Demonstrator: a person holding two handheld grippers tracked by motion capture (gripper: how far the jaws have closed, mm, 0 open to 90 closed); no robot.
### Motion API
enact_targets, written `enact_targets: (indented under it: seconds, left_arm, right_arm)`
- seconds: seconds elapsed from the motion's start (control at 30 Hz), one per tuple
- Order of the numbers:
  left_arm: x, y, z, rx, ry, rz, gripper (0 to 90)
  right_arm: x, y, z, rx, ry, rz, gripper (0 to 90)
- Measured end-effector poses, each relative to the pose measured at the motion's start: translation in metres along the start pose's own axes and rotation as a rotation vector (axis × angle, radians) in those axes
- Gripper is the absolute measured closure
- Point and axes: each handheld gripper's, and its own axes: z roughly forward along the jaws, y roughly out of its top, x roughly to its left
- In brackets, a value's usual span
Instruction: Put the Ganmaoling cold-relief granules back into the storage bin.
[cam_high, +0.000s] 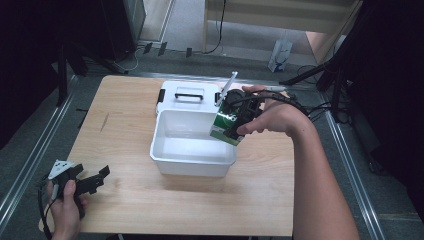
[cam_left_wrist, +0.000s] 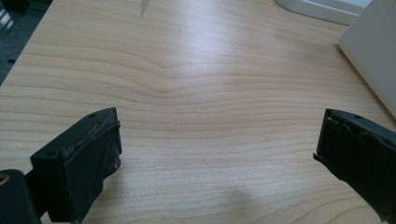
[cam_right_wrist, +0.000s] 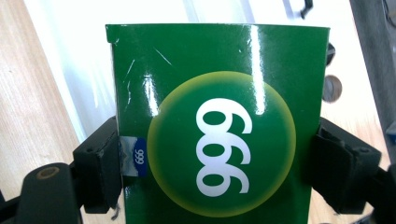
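A glossy green box (cam_right_wrist: 219, 116) with a yellow-rimmed circle and white digits sits between the jaws of my right gripper (cam_right_wrist: 217, 158), which is shut on its two sides. In the high view the box (cam_high: 224, 129) hangs tilted over the right rim of an open white plastic bin (cam_high: 194, 164), held there by the right gripper (cam_high: 232, 121). My left gripper (cam_high: 97, 178) rests low over the table's front left corner. Its jaws stand wide apart with nothing between them, and bare wood lies below the left gripper (cam_left_wrist: 217, 149).
The bin's white lid (cam_high: 187, 92) with a black handle lies flat just behind the bin. The wooden table (cam_high: 125, 130) is bordered by metal rails. Cables, stands and a bag are on the floor behind it.
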Motion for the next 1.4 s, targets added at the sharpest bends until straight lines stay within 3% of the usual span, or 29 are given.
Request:
enact_targets:
  seconds: [0.03,0.2,0.23,0.3,0.33,0.43,0.67,0.9,1.13,1.4]
  left_arm:
    - [0.0,0.0,0.0,0.0,0.0,0.0,0.6]
    - [0.0,0.0,0.0,0.0,-0.002,0.0,0.6]
    - [0.0,0.0,0.0,-0.001,-0.002,0.0,0.6]
    - [0.0,0.0,0.0,0.002,-0.003,0.001,0.6]
    - [0.0,0.0,0.0,0.002,-0.002,0.001,0.6]
    - [0.0,0.0,0.0,0.002,-0.003,-0.001,0.6]
    - [0.0,0.0,0.0,0.0,-0.003,-0.001,0.6]
    - [0.0,0.0,0.0,-0.002,-0.004,-0.002,0.6]
    - [0.001,0.0,0.0,-0.005,-0.004,-0.004,0.6]
    - [0.001,0.0,-0.001,0.0,-0.005,-0.001,0.6]
  right_arm:
    - [0.002,0.003,0.003,-0.005,-0.007,-0.04,16.4]
    - [0.005,0.007,0.008,-0.008,0.007,-0.077,16.3]
    - [0.006,0.008,0.013,-0.012,0.025,-0.112,16.3]
    - [0.007,0.007,0.014,-0.012,0.03,-0.122,16.3]
    - [0.008,0.007,0.018,-0.014,0.052,-0.16,16.2]
    - [0.01,0.006,0.027,-0.019,0.066,-0.202,16.1]
    - [0.012,0.006,0.047,-0.003,0.074,-0.235,15.9]
    - [0.013,0.0,0.07,-0.009,0.104,-0.219,15.8]
    - [0.015,0.0,0.1,0.045,0.113,-0.204,15.7]
    - [0.016,-0.001,0.12,0.081,0.128,-0.168,15.2]
